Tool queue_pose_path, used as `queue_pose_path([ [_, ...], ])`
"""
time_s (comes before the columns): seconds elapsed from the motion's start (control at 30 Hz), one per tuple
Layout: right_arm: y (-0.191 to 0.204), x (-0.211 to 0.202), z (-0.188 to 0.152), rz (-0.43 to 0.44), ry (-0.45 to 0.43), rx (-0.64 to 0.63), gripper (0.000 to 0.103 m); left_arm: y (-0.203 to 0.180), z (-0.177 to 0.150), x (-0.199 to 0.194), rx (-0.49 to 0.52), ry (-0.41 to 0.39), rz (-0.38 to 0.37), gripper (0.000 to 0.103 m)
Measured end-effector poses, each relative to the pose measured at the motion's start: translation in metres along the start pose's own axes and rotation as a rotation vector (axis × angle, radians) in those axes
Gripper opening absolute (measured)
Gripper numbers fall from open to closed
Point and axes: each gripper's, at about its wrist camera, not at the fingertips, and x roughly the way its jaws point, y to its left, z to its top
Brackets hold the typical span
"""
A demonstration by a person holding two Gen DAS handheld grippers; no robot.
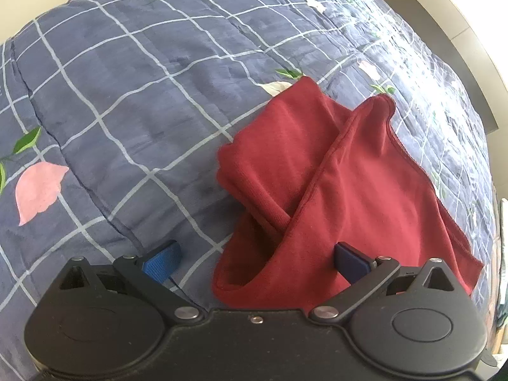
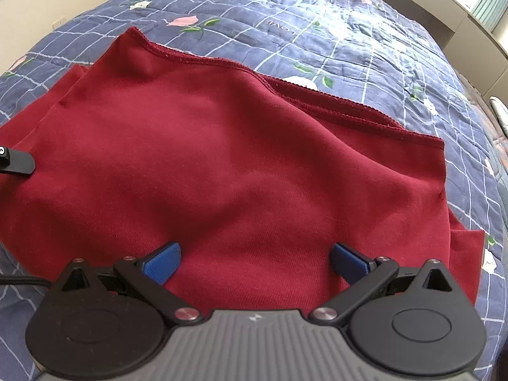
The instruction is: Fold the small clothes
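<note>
A dark red garment lies on the blue checked quilt, partly folded, with a hemmed flap crossing over a rolled layer. My left gripper is open at the garment's near left edge; its right blue pad rests over the red cloth and its left pad is over the quilt. In the right wrist view the garment spreads wide and flat, its stitched hem toward the far side. My right gripper is open just above the garment's near part, holding nothing.
The quilt with pink flowers and green leaves covers the bed. A beige wall and a dark ledge run along the far right. A black part of the other gripper shows at the left edge over the cloth.
</note>
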Motion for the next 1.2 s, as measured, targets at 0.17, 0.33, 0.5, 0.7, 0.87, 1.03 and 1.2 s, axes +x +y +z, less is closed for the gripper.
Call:
queue_pose_path([
  [0.17,-0.001,0.001,0.000,0.005,0.002,0.000,0.103,-0.001,0.000,0.000,-0.027,-0.007,0.011,0.101],
  [0.33,0.000,0.001,-0.001,0.005,-0.009,-0.002,0.103,-0.005,0.000,-0.002,-0.030,-0.013,0.016,0.096],
  [0.5,-0.001,0.001,0.000,0.013,-0.004,-0.001,0.103,-0.007,-0.001,-0.002,-0.043,-0.021,0.020,0.089],
  [0.7,-0.003,0.001,0.000,0.022,0.004,-0.001,0.103,-0.011,-0.002,-0.006,-0.055,-0.028,-0.003,0.070],
  [0.87,-0.003,0.002,0.002,0.024,0.013,0.000,0.103,-0.015,-0.005,-0.011,-0.053,-0.042,-0.037,0.036],
  [1.03,-0.003,0.003,0.004,0.029,0.028,-0.004,0.103,-0.022,-0.008,-0.019,-0.024,-0.075,-0.055,0.023],
  [1.2,-0.006,0.005,0.006,0.046,0.043,-0.012,0.103,-0.030,-0.012,-0.028,0.019,-0.114,-0.058,0.019],
])
